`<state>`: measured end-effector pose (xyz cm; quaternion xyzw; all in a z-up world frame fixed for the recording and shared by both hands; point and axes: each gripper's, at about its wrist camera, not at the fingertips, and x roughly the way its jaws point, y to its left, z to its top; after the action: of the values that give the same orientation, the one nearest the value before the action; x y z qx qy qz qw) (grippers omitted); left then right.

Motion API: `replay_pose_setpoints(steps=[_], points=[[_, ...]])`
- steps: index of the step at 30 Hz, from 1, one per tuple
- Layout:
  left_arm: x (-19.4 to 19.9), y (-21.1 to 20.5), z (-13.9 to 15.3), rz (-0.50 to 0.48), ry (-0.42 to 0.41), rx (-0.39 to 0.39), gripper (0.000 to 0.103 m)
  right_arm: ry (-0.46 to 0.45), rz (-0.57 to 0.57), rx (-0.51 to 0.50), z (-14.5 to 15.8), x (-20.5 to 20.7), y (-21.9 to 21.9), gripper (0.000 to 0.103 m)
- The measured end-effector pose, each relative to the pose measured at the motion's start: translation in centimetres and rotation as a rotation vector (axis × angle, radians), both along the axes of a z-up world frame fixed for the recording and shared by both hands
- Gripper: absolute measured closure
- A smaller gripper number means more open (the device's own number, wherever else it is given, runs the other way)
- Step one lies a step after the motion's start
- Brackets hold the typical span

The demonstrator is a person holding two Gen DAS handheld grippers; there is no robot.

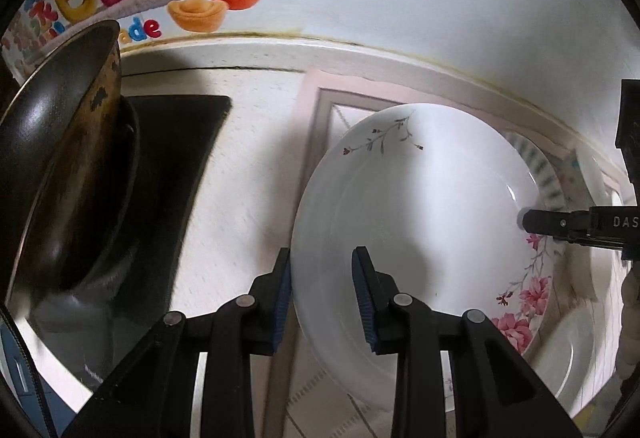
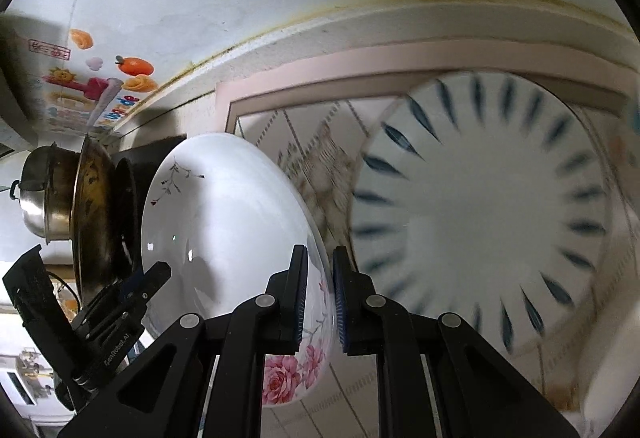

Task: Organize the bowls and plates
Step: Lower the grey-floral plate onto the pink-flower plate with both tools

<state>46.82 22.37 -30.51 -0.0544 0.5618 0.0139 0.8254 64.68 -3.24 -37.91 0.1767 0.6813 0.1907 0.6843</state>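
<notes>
Left wrist view: my two hand-held grippers, left (image 1: 322, 290) and right (image 2: 320, 296), each clamp one floral plate (image 1: 420, 238); one blue-striped plate (image 2: 480, 222) at two o'clock.

The left hand-held gripper (image 1: 322, 290) fills the lower middle of its own view — matte black linkage arms, round silver rivets at the joints, ribbed blue pads (image 1: 365, 302) on the inner finger faces. The right hand-held gripper (image 2: 320, 288) is built alike. At the lower left of the right view, the other unit's black body carries white lettering — "GenRobot.AI".
</notes>
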Motion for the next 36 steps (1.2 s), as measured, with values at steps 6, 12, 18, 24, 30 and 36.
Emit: replay_pose_setpoints(steps=[6,12,18,24,30,36], points=[[-3.4,-4.6,1.0,-0.057,0.004,-0.031,0.076,0.025,-0.052,0.011,1.8,-5.9,-5.3,0.089],[-6.7,-9.9,1.9,-0.132,0.007,-0.043,0.076,0.044,-0.109,0.008,2.4,-12.2,-11.2,0.089],[-8.7,-15.0,1.1,-0.206,0.033,-0.057,0.076,0.06,-0.187,0.006,2.2,-18.2,-17.3,0.089],[-10.1,-20.1,0.0,-0.29,0.053,-0.037,0.076,0.07,-0.249,-0.009,1.7,-21.7,-22.8,0.089],[-10.0,-23.3,-1.8,-0.331,0.081,-0.018,0.076,0.076,-0.292,-0.036,0.6,-22.9,-26.4,0.088],[-10.1,-24.6,-3.3,-0.331,0.107,0.003,0.076,0.064,-0.307,-0.058,-0.5,-22.8,-27.8,0.088]])
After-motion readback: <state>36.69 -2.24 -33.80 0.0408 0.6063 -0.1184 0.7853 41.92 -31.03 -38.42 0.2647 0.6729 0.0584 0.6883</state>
